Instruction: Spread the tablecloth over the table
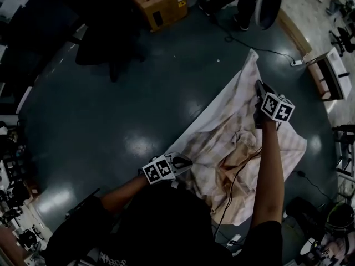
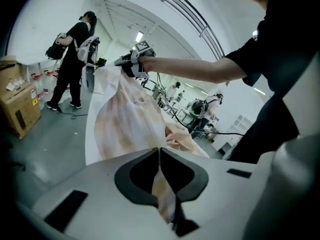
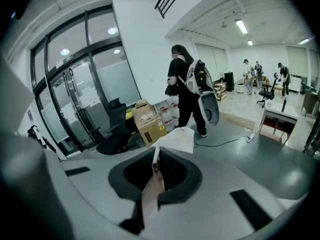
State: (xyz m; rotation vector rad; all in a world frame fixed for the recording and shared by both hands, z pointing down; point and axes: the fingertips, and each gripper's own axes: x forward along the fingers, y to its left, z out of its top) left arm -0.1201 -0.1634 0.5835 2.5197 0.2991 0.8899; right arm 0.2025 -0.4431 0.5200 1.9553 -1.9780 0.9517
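The left gripper (image 2: 159, 153) is pinching a fold of the tablecloth (image 2: 125, 121) between closed jaws. The fabric is running through the pads and trailing out beneath them. The right gripper (image 3: 155, 160) is likewise clamping shut on a thin edge of the cloth, with a white corner flopping just ahead of its tips.

From the left gripper the cloth is stretching away to the right gripper, which is being held farther out. Between the two it is sagging in creased folds. Below them it is lying crumpled over a white surface (image 1: 213, 108), probably the table, though that is uncertain. A dark cable (image 1: 238, 176) is crossing the heap near the left gripper.

The cloth is behaving as something light, thin and quite limp, holding no shape of its own and likely sliding out of a shallow pinch. It is probably best taken deep on the hem or at the corners, with the two holds well apart so that the span between them is pulling flat.
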